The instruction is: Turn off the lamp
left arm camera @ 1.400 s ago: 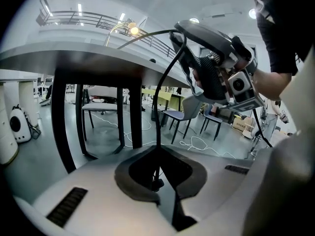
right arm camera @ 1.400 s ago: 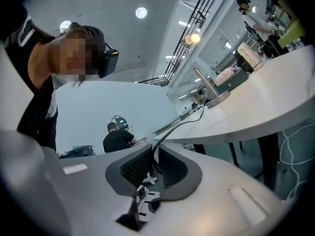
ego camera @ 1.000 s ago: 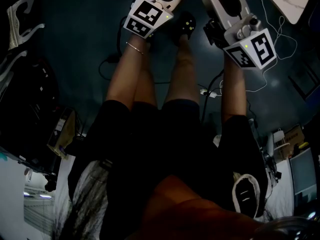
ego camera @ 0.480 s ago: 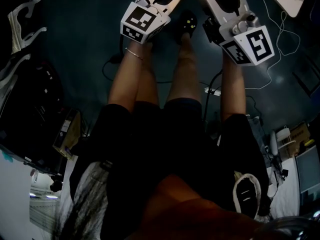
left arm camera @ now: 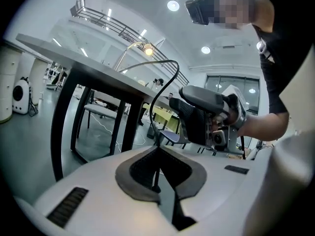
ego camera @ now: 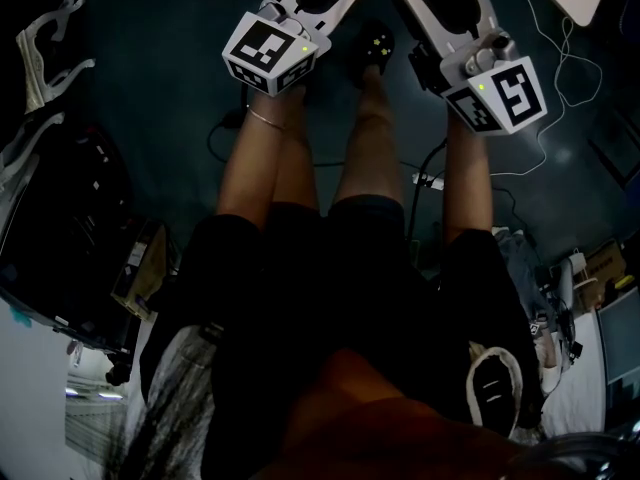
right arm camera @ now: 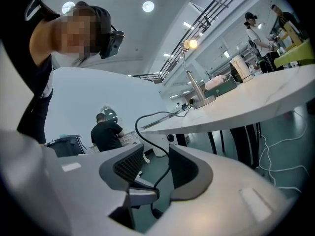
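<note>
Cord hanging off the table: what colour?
The cord is black; clearest in the right gripper view.

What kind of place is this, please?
Probably a large indoor workspace, a lab or open office: long white tables, recessed ceiling lights, a lit desk lamp on one table, and another person working in the background.

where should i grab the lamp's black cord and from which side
Probably best to take the cord on its free drop below the table edge. Come in level from the side with the jaws across it, because it is thin and hangs loose there. The right gripper, whose jaws have just been opening, straddles it without pinching.
</note>
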Motion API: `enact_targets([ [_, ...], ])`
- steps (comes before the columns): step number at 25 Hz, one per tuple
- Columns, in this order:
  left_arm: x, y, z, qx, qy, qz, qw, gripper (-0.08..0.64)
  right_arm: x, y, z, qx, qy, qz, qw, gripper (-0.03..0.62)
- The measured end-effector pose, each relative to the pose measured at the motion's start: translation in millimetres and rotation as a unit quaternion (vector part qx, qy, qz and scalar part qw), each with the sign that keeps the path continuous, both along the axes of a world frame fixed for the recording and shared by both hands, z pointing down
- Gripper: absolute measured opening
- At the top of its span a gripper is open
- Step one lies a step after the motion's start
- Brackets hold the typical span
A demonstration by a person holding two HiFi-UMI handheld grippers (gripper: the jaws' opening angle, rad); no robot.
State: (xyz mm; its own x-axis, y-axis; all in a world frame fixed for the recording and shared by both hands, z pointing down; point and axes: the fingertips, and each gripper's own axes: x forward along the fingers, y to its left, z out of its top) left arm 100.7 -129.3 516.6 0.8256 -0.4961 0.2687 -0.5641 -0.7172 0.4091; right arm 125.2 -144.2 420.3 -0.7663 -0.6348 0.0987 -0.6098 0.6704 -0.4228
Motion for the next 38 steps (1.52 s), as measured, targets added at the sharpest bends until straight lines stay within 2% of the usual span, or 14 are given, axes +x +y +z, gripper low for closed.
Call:
enact_targets([
  [9, -3.4, 2.6, -30.0, 0.025, 0.023, 0.002, 0.9994, 0.014, 7.2, 13.3, 23.6, -0.028, 0.006, 0.001, 1.0, 0.129],
  [17, -6.5, -0.8, -64.4, 0.047, 0.037, -0.002, 0.9982, 0.014, -3.2, 25.0, 39.6, -0.018, 0.026, -0.039, 0.999, 0.129],
  [20, -5.2, 0.2, -76.2, 0.062, 0.041, 0.01, 0.9972, 0.014, -7.3, 28.3, 43.9, -0.014, 0.041, -0.053, 0.998, 0.129],
  [25, -2.4, -1.8, -89.3, 0.066, 0.047, 0.008, 0.9967, 0.014, -15.0, 35.1, 47.3, -0.001, 0.066, -0.078, 0.995, 0.129],
  [29, -3.5, -4.2, -93.4, 0.062, 0.032, 0.003, 0.9976, 0.014, -20.7, 37.3, 47.8, 0.009, 0.076, -0.091, 0.993, 0.13],
  [32, -4.7, -7.1, -98.7, 0.069, 0.046, 0.007, 0.9965, 0.013, -29.8, 35.2, 48.0, 0.029, 0.086, -0.108, 0.99, 0.13],
  [38, 1.5, -4.7, -110.5, 0.077, 0.057, 0.012, 0.9953, 0.014, -36.0, 42.4, 56.2, 0.07, 0.153, -0.137, 0.976, 0.141],
])
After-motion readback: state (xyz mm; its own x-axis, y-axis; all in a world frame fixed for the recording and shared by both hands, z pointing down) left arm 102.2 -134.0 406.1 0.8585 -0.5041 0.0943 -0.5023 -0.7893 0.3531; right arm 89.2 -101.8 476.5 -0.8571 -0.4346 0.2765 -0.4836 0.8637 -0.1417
